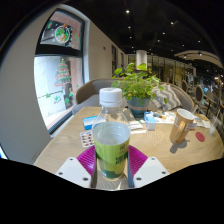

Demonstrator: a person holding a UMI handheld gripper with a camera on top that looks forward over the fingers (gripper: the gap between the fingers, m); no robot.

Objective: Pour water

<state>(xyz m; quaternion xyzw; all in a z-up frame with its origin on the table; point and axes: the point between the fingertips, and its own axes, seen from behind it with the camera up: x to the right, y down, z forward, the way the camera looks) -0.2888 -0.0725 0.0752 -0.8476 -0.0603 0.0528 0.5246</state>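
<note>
The gripper (111, 165) pinches a bottle (111, 135) at lower centre of the frame, both magenta pads (87, 160) pressed against its green-labelled lower half, so the bottle is in hand and upright with its white cap (111, 97) apparently on. To the right of centre, well beyond the fingers on the table (60, 145), sits a cup (181, 125), the likely target, with a plant (137, 85) behind it at centre. As I judge it, only the grasp is done: uncapping, carrying the bottle over to the cup and tilting it to pour are all left.
</note>
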